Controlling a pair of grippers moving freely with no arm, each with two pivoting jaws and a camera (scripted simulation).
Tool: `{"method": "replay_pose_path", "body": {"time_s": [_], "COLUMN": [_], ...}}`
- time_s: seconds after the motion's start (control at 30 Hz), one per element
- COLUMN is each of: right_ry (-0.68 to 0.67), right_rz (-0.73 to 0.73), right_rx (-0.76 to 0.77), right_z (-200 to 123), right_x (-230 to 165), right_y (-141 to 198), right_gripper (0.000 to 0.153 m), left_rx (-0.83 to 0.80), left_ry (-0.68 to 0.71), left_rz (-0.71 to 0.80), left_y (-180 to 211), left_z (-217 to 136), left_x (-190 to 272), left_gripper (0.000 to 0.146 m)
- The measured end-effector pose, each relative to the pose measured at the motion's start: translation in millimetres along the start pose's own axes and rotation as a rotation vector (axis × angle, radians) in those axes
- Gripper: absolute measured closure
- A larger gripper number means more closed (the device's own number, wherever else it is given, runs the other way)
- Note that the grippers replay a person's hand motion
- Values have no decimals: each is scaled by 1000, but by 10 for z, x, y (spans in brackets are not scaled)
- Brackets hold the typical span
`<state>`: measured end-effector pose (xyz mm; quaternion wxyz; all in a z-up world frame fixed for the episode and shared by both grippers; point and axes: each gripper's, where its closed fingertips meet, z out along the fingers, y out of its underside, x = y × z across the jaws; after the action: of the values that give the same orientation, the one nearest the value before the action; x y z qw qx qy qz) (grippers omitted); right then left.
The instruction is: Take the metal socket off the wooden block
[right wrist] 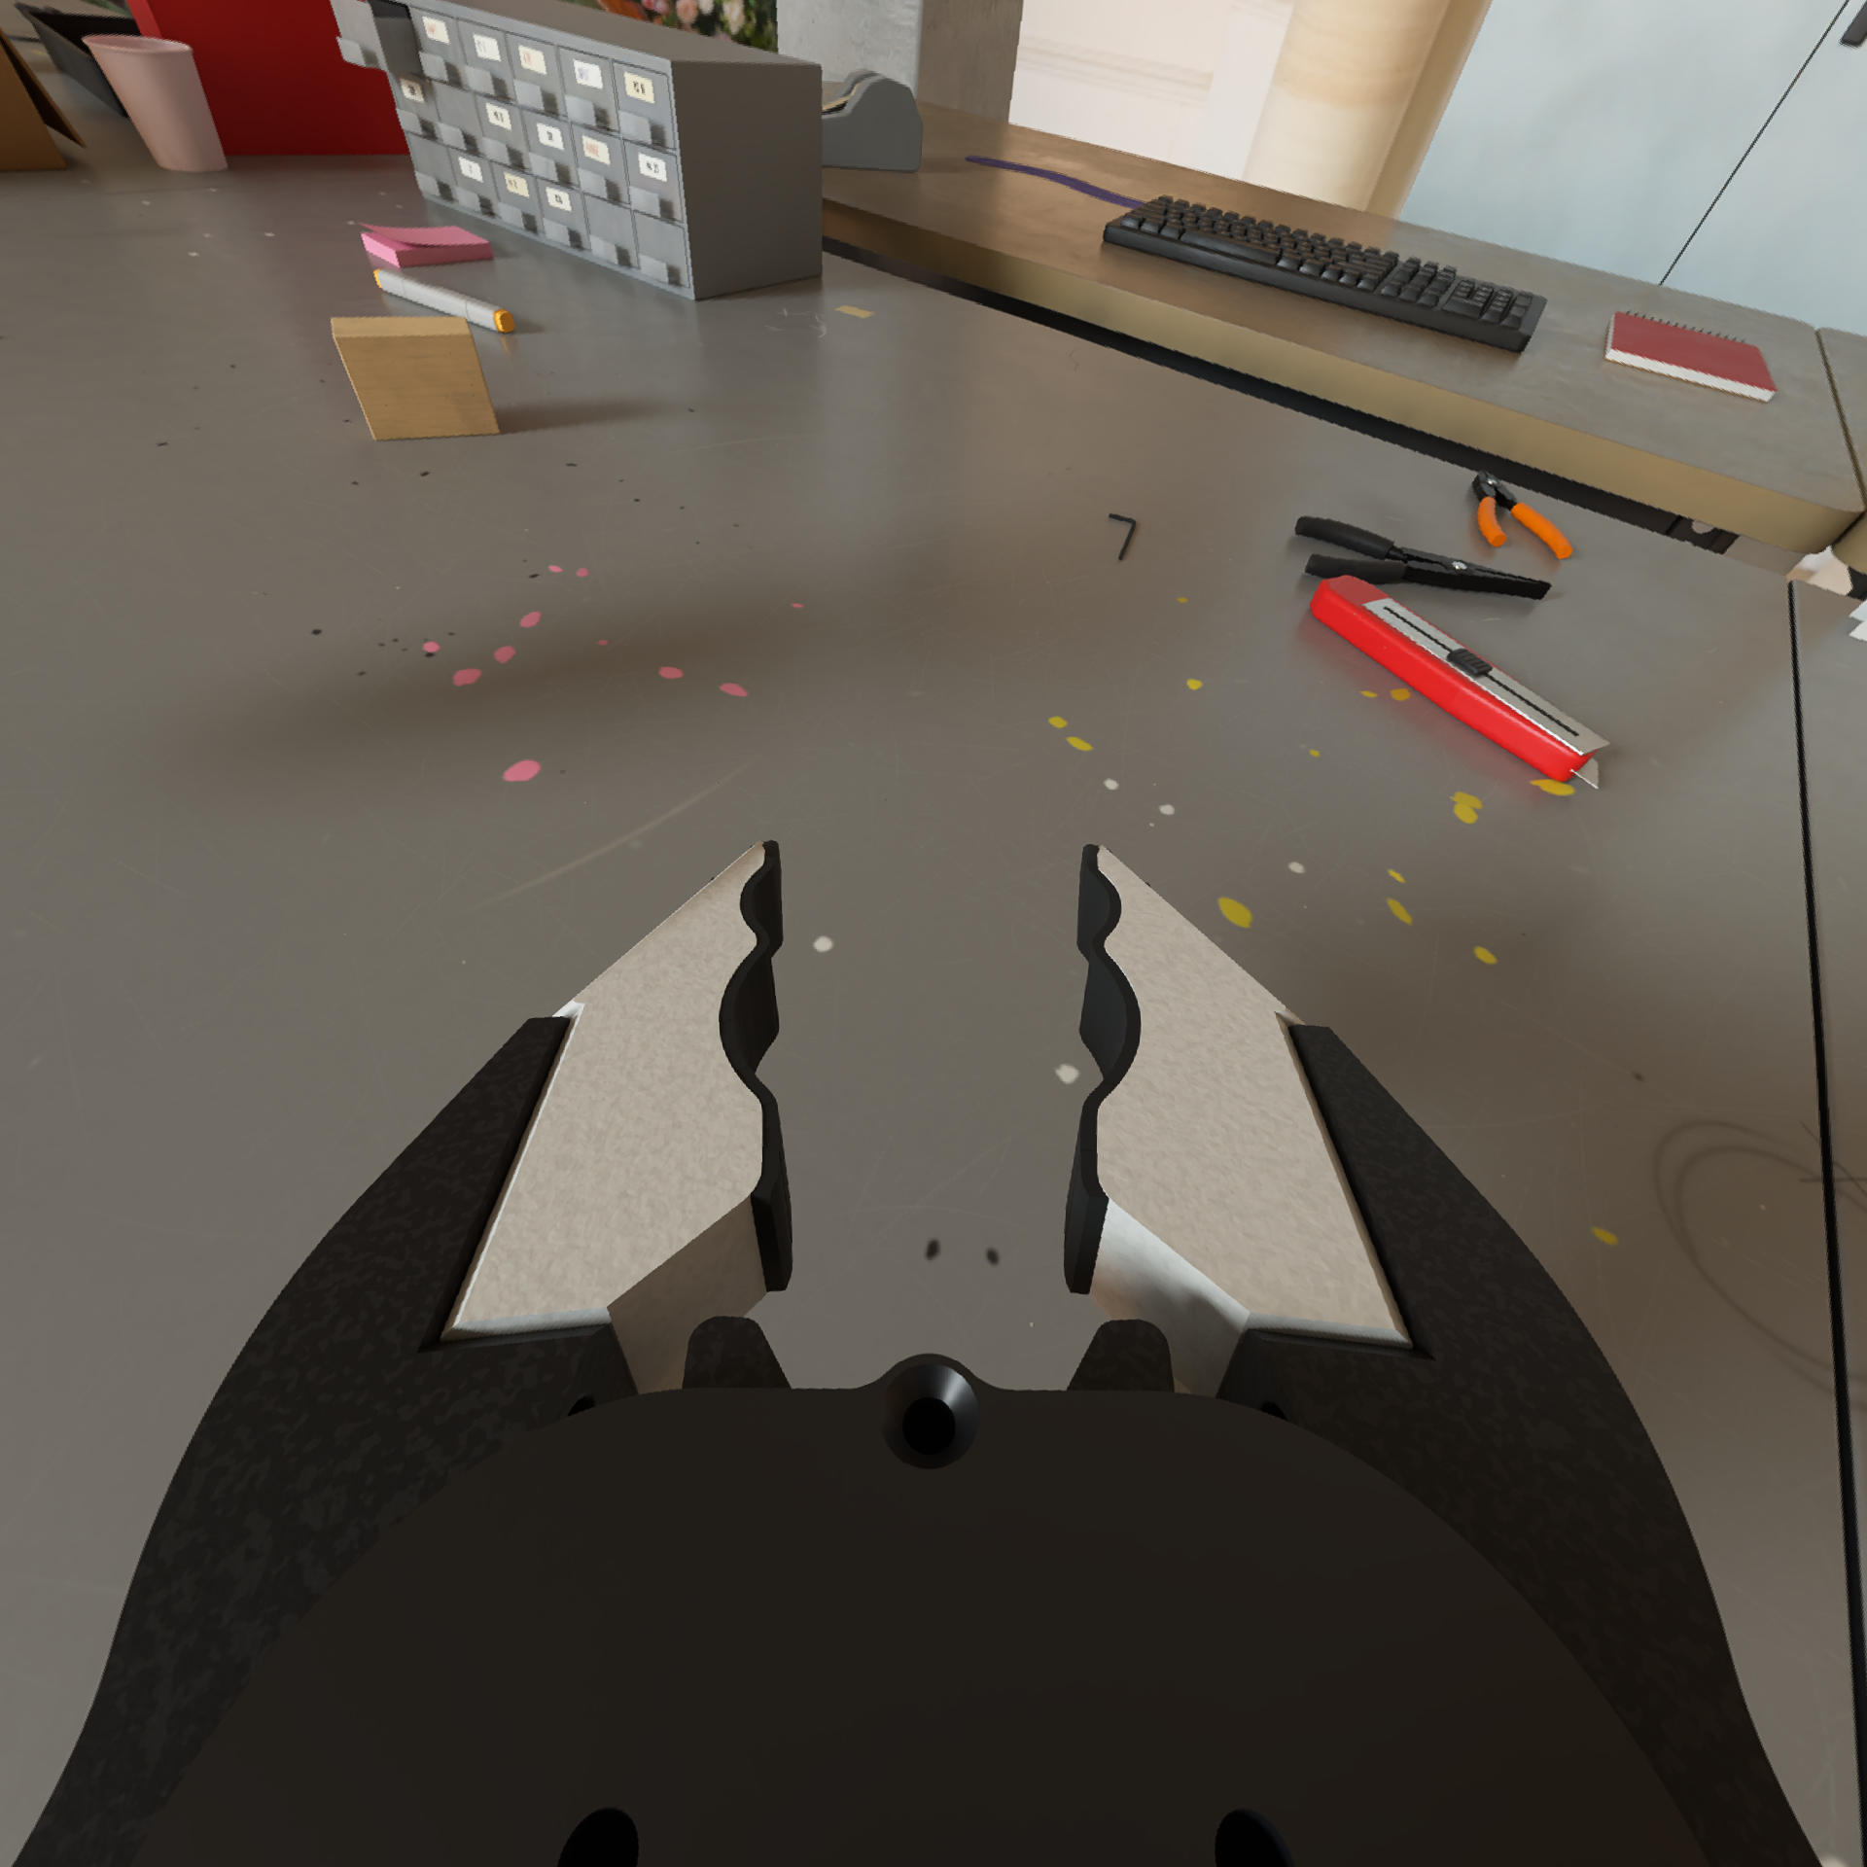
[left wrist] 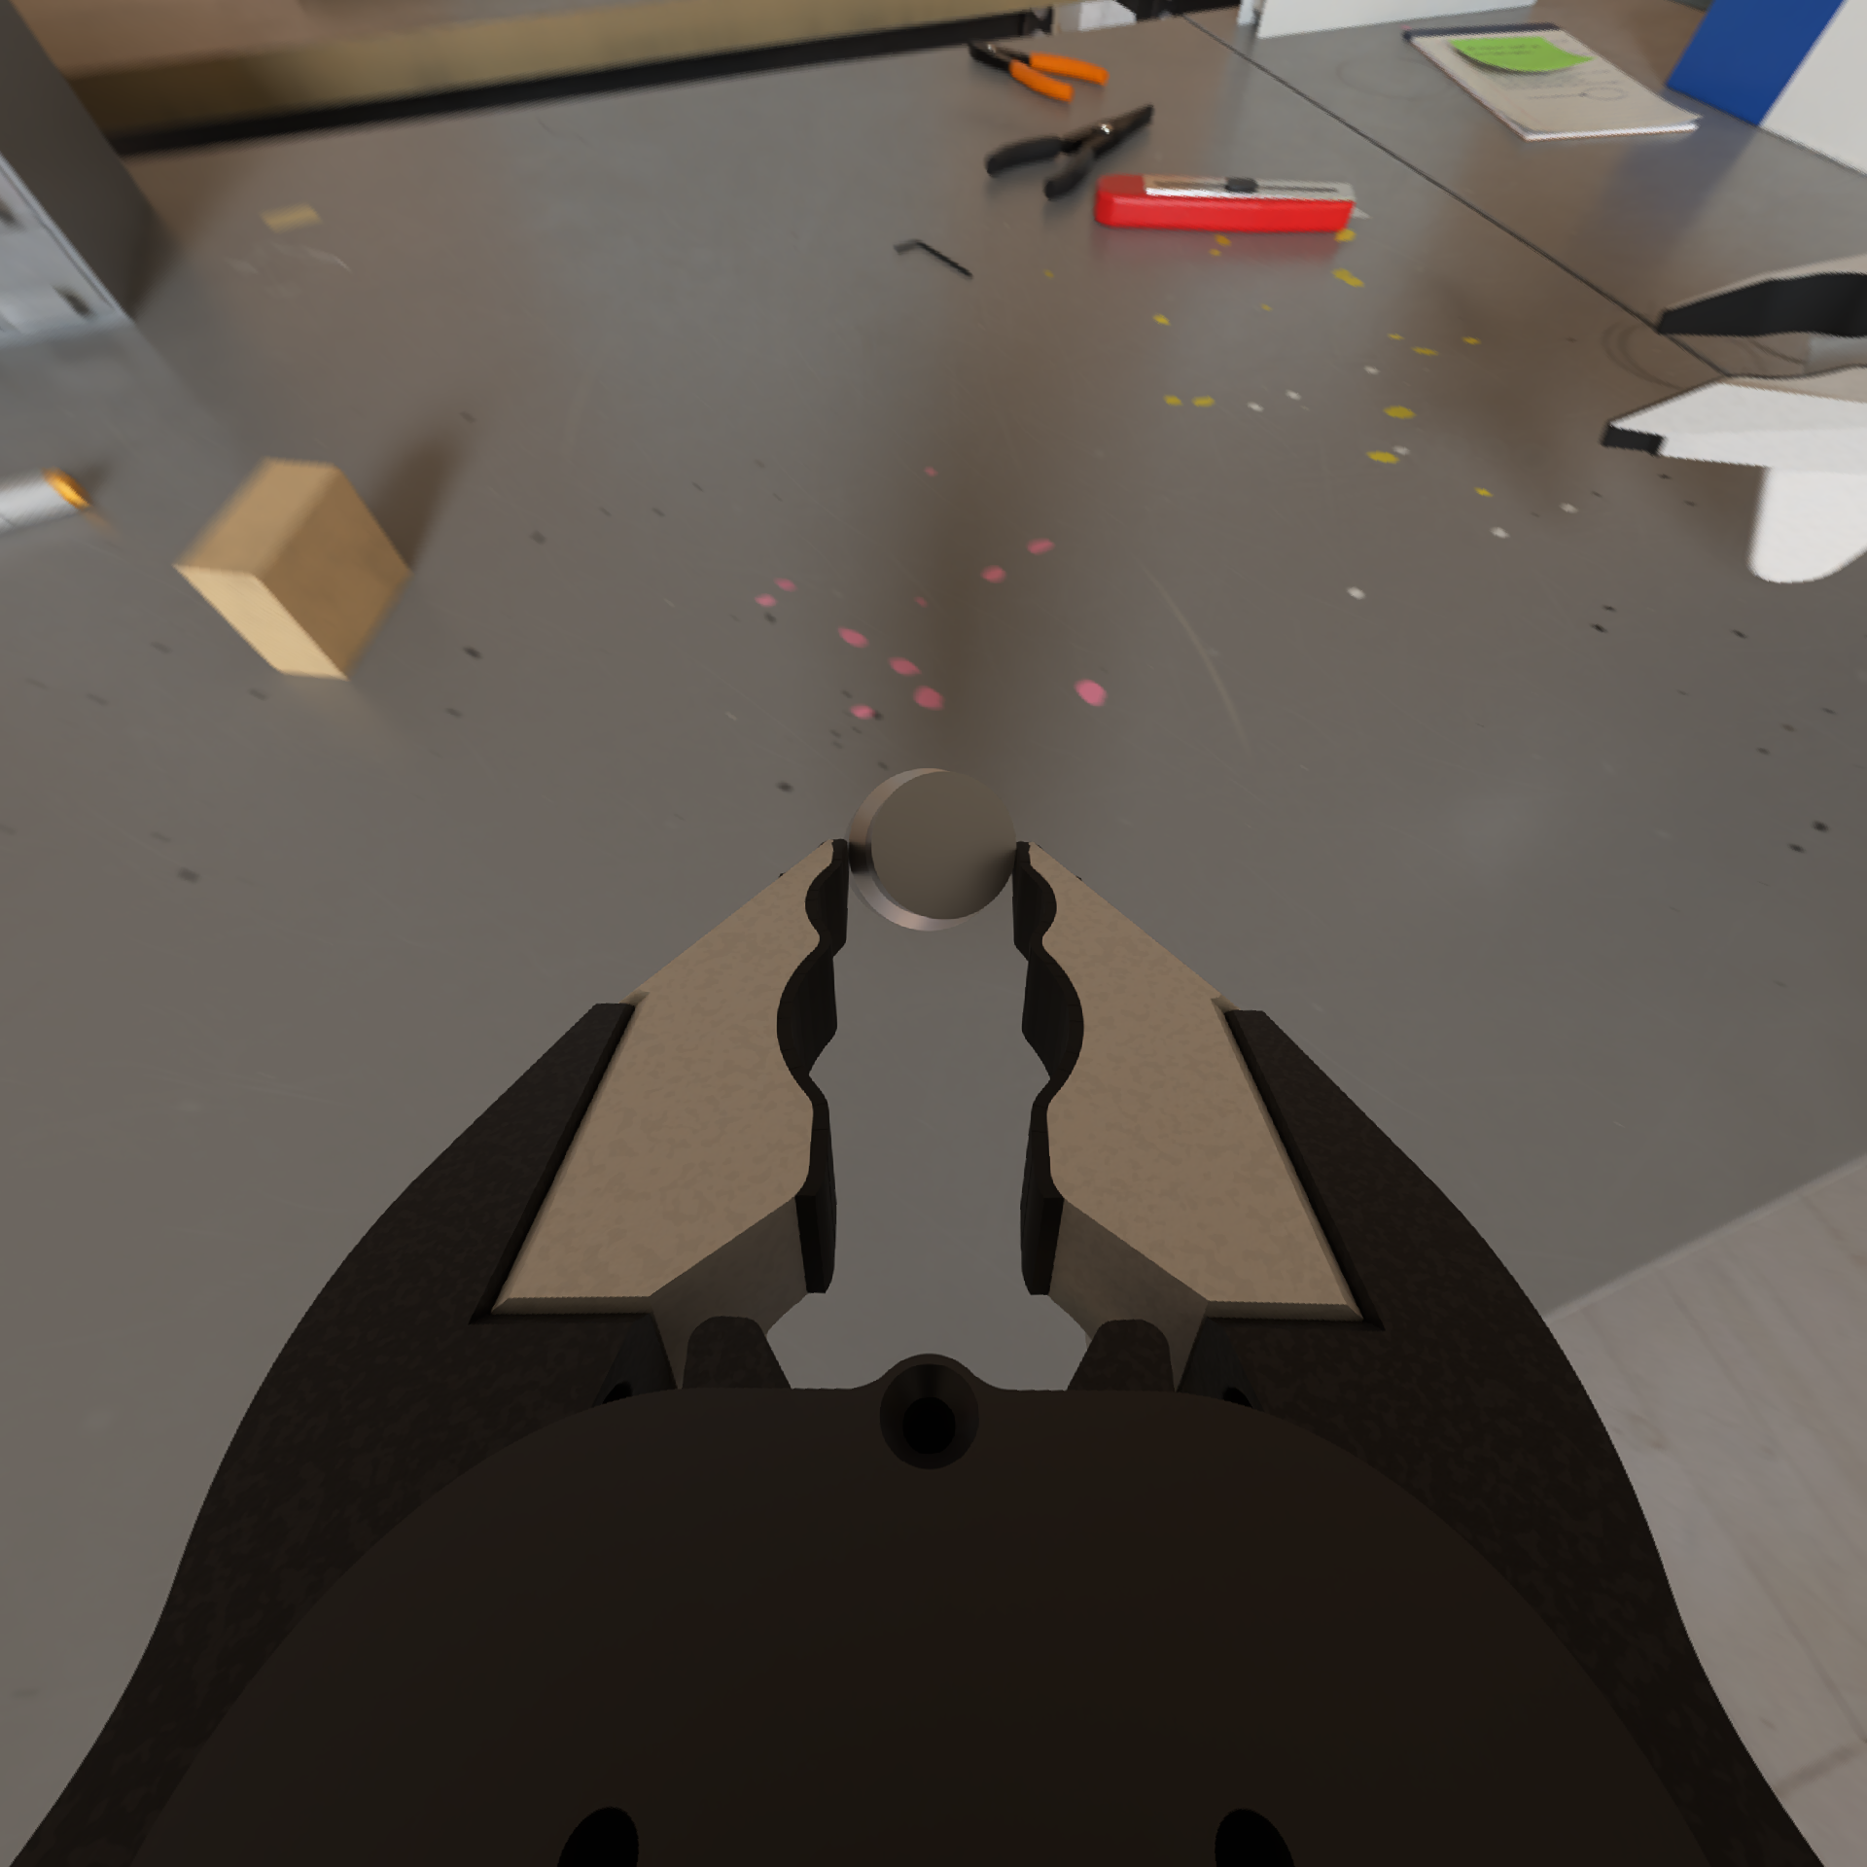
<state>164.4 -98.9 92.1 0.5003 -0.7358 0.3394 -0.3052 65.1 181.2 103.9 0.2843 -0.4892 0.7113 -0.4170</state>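
Grey and paint-flecked, the workbench (left wrist: 606,303) runs out ahead of both tongs, with a wooden side desk beyond it. Off the left tongs (left wrist: 929,859), the metal socket (left wrist: 935,849) sits pinched between the two tips, its flat round face turned toward the camera; the tongs are clenched on it. The wooden block (left wrist: 298,566) lies well off to the left and farther ahead, with nothing on it, so I judge the socket already lifted clear.

To finish well, the grip wants care: only the very tips bear on the curved wall (a thin hold on smooth metal), so a slow, level carry and a low set-down away from the block seem wisest, with no twist of the wrist. A slip is the main risk.

The right tongs (right wrist: 929,859) hang released above bare bench, nothing between the fingers.

Counted across both views: one socket, one block, two pairs of pliers, black (right wrist: 1414,566) and orange-handled (right wrist: 1520,520), one red utility knife (right wrist: 1455,682), one small hex key (right wrist: 1123,533), one keyboard (right wrist: 1323,268), one marker (right wrist: 445,300), one drawer cabinet (right wrist: 616,141).
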Motion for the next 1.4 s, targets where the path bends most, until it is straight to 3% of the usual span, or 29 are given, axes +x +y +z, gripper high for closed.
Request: {"method": "replay_pose_path", "body": {"time_s": [0.17,0.4,0.83,1.03,1.4], "right_ry": [-3,-5,-1,13,20], "right_rz": [3,6,11,13,13], "right_rx": [-2,-3,-1,2,-9], "right_z": [-19,-31,-65,-90,-87], "right_x": [-6,-2,41,101,146], "right_y": [9,1,-19,-35,-12], "right_gripper": [94,94,95,95,96], "left_rx": [-44,-149,-532,-662,-728], "left_ry": [32,99,338,418,575], "left_rz": [-24,-10,82,121,111], "left_y": [214,215,-288,-317,-232], "left_z": [35,232,1460,1812,1896], "left_x": [179,93,-218,-292,-142], "left_gripper": [114,114,114,114,112]}}
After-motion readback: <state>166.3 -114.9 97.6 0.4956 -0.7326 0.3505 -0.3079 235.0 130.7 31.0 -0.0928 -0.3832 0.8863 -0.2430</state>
